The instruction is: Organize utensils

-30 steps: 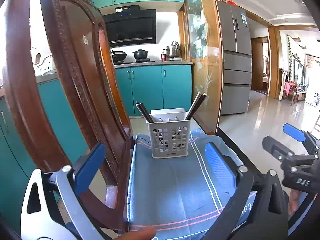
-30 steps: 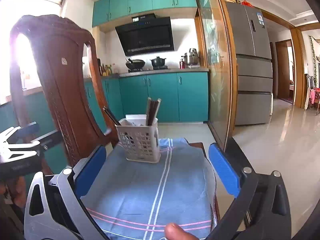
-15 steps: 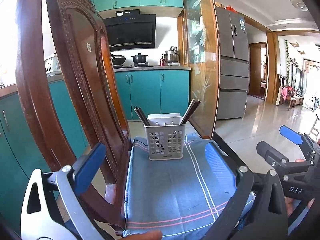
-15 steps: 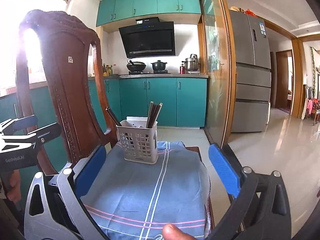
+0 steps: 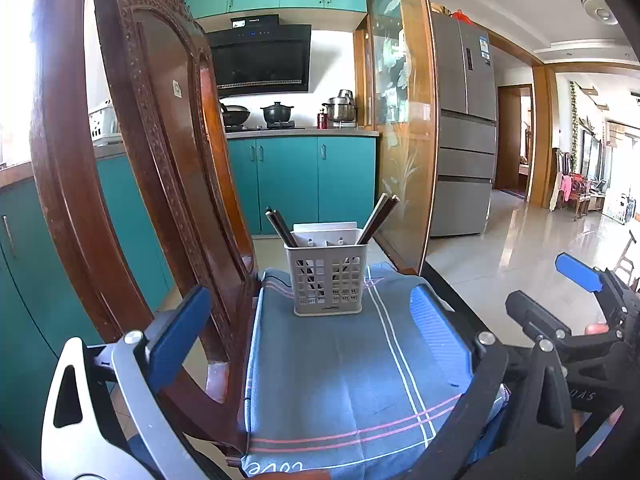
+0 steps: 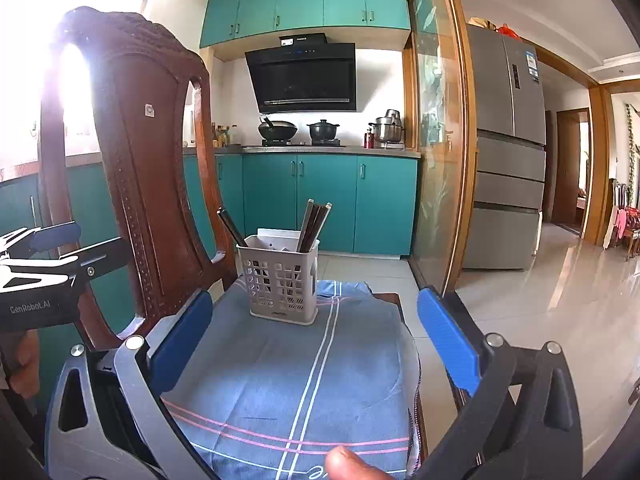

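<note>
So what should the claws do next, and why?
Probably bring the right claw forward to the chopsticks leaning in the utensil basket. Both claws, including the left claw, are open and empty, well back from the basket on the blue cloth.

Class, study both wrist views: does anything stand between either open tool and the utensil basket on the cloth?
Nothing visible does. Between the left tool and the basket, and between the right tool and it, lies only bare cloth. The chair back rises off to the left, clear of both paths.
</note>
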Tool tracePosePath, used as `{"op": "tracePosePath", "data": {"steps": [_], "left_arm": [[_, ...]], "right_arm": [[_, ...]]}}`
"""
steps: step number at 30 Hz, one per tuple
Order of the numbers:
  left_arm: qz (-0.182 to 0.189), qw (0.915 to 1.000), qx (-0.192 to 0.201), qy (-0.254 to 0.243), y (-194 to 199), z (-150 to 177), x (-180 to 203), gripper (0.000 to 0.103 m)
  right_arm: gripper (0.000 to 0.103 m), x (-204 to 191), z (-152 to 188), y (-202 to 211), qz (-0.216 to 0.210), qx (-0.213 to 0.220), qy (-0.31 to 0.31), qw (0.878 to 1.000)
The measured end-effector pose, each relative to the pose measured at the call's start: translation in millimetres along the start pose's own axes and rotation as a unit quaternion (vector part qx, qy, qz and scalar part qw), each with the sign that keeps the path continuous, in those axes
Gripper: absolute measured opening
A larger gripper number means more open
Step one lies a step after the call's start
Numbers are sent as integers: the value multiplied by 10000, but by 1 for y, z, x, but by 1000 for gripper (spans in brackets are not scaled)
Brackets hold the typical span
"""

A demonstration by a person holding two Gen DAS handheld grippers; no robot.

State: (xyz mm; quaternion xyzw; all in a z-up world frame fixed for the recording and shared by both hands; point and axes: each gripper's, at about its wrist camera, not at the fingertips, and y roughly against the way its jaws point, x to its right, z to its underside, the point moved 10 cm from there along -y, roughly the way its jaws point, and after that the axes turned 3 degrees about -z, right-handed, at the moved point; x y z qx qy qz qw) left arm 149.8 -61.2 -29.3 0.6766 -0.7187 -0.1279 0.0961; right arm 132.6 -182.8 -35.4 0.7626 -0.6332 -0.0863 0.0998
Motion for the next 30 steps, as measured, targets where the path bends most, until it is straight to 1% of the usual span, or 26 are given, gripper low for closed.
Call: {"op": "tracePosePath", "data": {"steps": [9,24,28,30], "left_arm": [[19,10000,-49,-8,-3,1,0,99],[48,9997,-235,-31,-18,8,6,99],[44,9990,-448,38,-30,15,6,99],[26,9979,-641,61,-38,22,6,99]], "right_arm": [[100,-4,1,-4,-13,-41,51,10000],[100,2,8,-12,-59,-123,-82,9999],[100,9,16,-24,-83,-280,-274,9992],[100,19,28,-48,-80,-549,-498,9972]]}}
